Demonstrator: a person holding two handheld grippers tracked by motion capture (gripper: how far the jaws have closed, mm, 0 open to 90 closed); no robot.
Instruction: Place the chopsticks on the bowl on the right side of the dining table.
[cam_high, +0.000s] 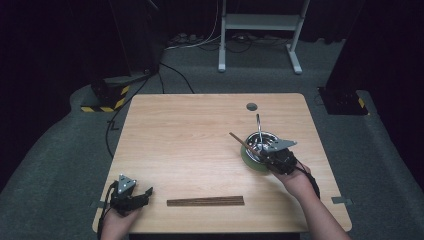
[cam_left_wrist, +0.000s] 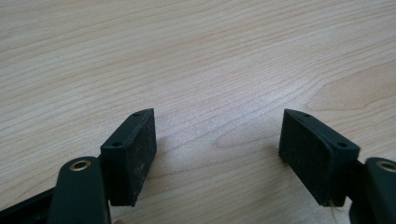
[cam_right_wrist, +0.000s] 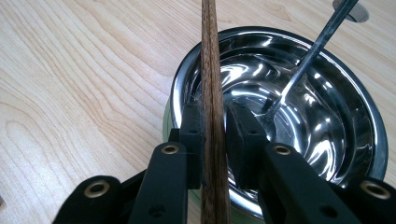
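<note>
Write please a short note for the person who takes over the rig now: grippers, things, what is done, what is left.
Right gripper: shut on a pair of chopsticks, held over the steel bowl's rim.
Left gripper: open, nothing between the jaws, low over bare table at the near left corner.
Bowl: at the table's right side, with a spoon leaning inside.
Second pair: lies flat near the front edge, untouched.
Done: the first pair is picked up.
Left: probably set it in the bowl, then fetch the second pair.

Light wooden table (cam_high: 190, 150) with a steel bowl (cam_high: 260, 150) and wooden chopsticks (cam_high: 205, 201) on it.
</note>
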